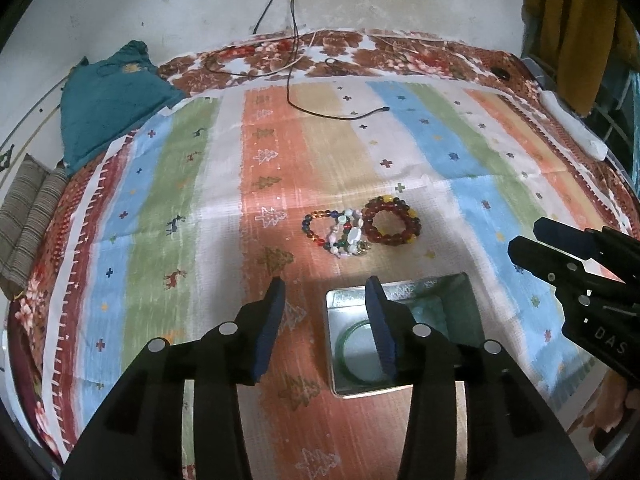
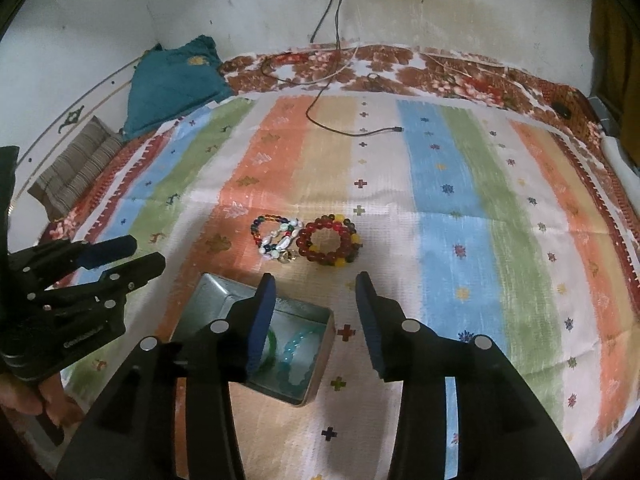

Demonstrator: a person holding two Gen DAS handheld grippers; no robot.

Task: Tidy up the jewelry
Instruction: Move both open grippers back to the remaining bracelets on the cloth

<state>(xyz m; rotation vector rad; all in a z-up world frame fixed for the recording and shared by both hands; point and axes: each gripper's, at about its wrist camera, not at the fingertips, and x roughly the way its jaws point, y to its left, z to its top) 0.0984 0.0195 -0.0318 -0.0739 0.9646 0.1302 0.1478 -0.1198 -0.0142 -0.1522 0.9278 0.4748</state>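
A square metal tin (image 1: 344, 390) (image 2: 316, 376) lies open on the striped cloth. It holds a green bangle (image 1: 350, 330) (image 2: 272, 342) and a turquoise bead bracelet (image 2: 294, 354). Beyond it lie a dark red and yellow bead bracelet (image 1: 392, 220) (image 2: 330, 242) and a tangle of multicoloured and white bead bracelets (image 1: 336, 232) (image 2: 276, 236). My left gripper (image 1: 326, 288) is open and empty above the tin's near left side; it also shows in the right wrist view (image 2: 132, 254). My right gripper (image 2: 316, 284) is open and empty just right of the tin; it also shows in the left wrist view (image 1: 524, 236).
The striped cloth (image 1: 180, 200) covers a floral bedspread (image 1: 400, 52). A black charging cable (image 1: 340, 114) (image 2: 352, 132) lies across the far part. A teal cloth (image 1: 108, 100) and a striped cushion (image 1: 28, 212) lie at the far left. A white power strip (image 1: 572, 124) lies at the right edge.
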